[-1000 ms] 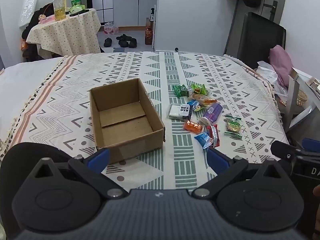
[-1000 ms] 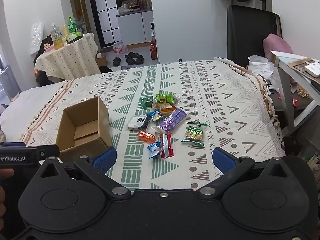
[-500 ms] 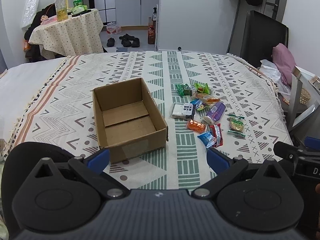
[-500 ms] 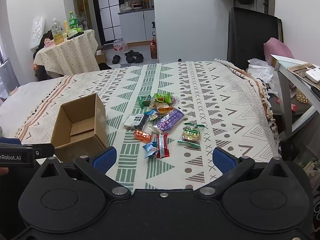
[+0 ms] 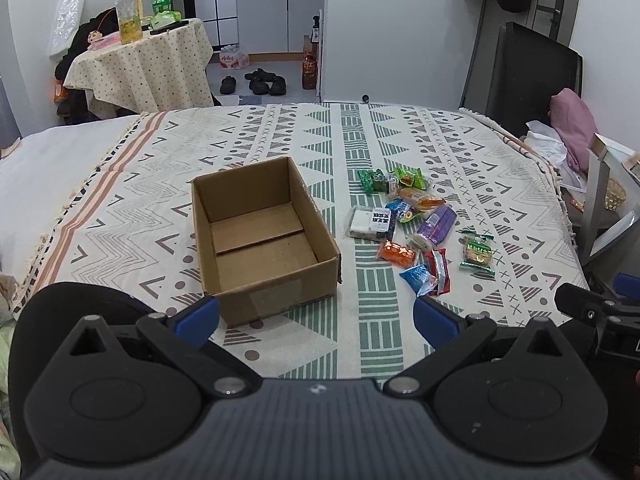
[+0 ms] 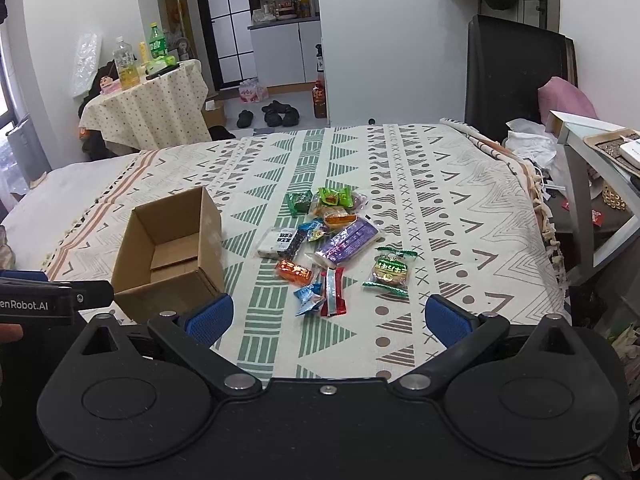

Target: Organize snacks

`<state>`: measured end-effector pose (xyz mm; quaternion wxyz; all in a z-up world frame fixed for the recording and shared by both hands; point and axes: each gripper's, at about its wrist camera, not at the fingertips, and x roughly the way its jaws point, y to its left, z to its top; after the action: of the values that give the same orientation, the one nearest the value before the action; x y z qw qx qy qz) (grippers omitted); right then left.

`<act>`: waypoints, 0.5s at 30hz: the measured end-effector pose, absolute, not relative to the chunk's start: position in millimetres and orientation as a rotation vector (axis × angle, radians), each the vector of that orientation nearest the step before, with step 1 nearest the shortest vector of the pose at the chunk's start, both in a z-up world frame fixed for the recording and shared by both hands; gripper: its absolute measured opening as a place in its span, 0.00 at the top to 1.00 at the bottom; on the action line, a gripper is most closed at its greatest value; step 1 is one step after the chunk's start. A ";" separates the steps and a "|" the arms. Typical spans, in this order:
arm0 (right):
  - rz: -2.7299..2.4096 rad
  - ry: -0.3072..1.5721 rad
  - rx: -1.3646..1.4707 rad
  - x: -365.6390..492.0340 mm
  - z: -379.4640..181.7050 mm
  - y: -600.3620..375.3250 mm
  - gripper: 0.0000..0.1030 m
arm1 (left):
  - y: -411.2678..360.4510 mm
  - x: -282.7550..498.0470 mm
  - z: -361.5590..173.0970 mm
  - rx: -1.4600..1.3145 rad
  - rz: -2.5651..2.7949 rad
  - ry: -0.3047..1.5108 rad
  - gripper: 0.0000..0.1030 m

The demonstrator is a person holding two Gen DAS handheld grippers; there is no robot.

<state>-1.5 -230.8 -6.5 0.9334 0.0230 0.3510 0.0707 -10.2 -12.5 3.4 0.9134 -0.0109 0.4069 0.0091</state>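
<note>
I hold my left gripper (image 5: 316, 314) and my right gripper (image 6: 326, 318) low over the near edge of the bed; both have their blue fingers spread wide and nothing between them. No snack is taken yet, so I judge this is the very start: choosing the first packet.

Just ahead of the left gripper stands the open cardboard box (image 5: 264, 240), with nothing inside. To its right, on the patterned bedspread (image 6: 440, 200), the snacks lie in a loose heap, near the box but not touching it. The nearest to my right gripper are a blue wrapper (image 6: 309, 298) and a red packet (image 6: 334, 292), partly overlapping. Then come an orange packet (image 6: 294, 272), a green-edged cake packet (image 6: 390, 272) lying apart, a purple bar (image 6: 347, 242), and a white-and-black packet (image 6: 280, 242). Their printing is too small to read.

For the next move, I should lower the right gripper onto one thin wrapper alone. (On the left gripper's body, seen from the right camera, I read "enRobot.AI".)
</note>
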 end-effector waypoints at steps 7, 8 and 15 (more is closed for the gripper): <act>0.148 0.707 0.045 -1.1 -5.3 -232.1 0.00 | -15.0 -10.8 1.0 -0.007 0.038 0.853 0.00; 0.149 0.707 0.045 -0.8 -5.2 -232.2 0.00 | -14.9 -10.9 1.2 -0.007 0.042 0.856 0.00; 0.165 0.695 0.052 -1.1 -3.0 -231.5 0.00 | -14.2 -14.1 4.1 -0.003 0.045 0.845 0.00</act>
<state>-1.1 -231.5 -3.0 0.9366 0.0252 0.3400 0.0806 -14.1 -14.2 4.1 0.9118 -0.0015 0.4101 0.0218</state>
